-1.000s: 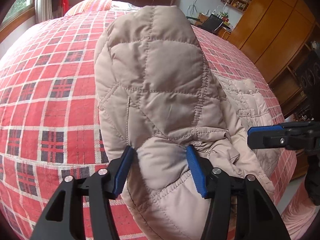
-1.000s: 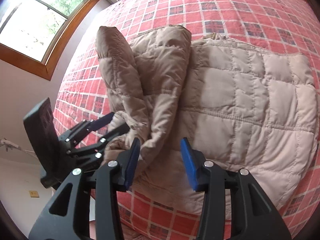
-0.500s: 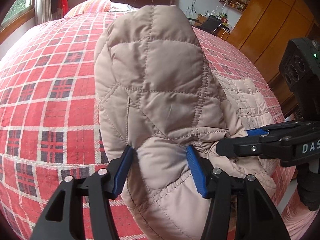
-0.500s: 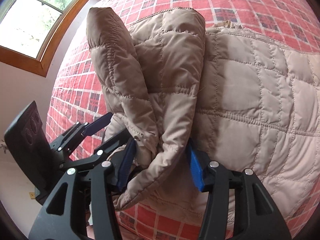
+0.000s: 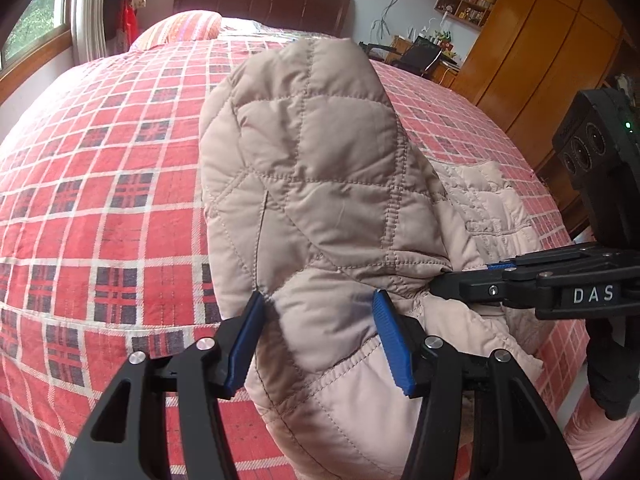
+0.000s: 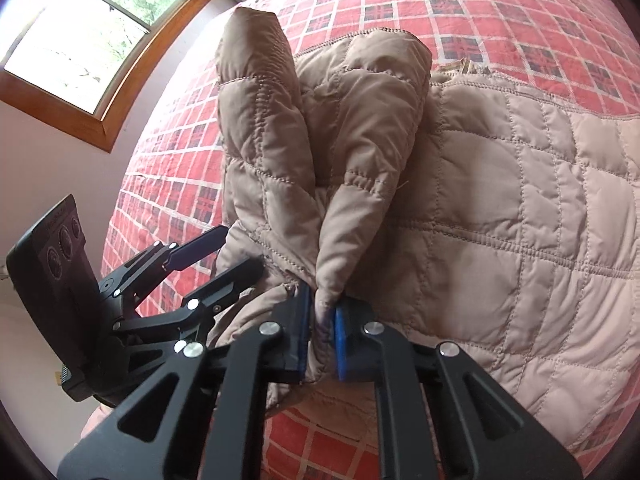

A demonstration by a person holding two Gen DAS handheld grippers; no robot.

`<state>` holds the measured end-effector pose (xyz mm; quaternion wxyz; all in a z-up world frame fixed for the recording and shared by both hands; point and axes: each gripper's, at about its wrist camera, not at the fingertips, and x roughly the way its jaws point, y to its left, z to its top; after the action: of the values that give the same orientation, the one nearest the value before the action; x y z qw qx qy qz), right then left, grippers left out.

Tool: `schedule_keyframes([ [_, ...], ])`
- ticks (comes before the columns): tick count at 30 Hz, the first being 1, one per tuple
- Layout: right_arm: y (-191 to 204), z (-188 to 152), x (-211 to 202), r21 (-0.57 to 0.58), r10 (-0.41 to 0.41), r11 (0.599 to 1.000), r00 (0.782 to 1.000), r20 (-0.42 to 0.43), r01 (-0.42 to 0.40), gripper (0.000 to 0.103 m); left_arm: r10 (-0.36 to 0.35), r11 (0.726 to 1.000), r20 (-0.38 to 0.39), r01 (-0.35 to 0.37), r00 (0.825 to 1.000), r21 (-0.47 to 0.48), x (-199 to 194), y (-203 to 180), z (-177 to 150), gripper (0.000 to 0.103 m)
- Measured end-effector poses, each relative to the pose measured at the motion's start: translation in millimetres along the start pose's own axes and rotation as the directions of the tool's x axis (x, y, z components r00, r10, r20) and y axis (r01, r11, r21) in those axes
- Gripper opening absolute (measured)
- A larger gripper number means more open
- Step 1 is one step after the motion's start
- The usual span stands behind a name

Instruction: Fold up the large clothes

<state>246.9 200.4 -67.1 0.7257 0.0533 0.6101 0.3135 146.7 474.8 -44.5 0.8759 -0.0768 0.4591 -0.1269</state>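
Clamped on a pinched fold of beige quilted jacket (image 6: 500,208): right gripper (image 6: 322,344). Spread wide around a bunched sleeve: left gripper (image 5: 320,340), not squeezing. Seen only from the right wrist: flat jacket body, spread over red plaid bedspread (image 5: 100,200). Only from the left: wooden wardrobe (image 5: 540,52), headboard (image 5: 260,0).

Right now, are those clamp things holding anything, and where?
The right tool pinches the beige quilted jacket at a bunched fold near its edge. The left tool straddles it, open.
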Motion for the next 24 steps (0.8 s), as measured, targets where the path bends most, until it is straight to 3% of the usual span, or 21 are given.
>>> schedule_keyframes([
  [12,-16.1,-22.7,-78.1,0.018,-0.028,1.000,0.987,0.156,0.025,0.008,-0.045,0.997,0.093,0.039,0.995,0.059,-36.1,-29.3,10.5,0.056],
  [24,-107.4,-58.3,-116.9,0.193,-0.096,0.980,0.972,0.216,0.054,0.008,-0.063,0.989,0.065,0.053,0.996,0.141,-17.9,-66.7,12.9,0.056],
])
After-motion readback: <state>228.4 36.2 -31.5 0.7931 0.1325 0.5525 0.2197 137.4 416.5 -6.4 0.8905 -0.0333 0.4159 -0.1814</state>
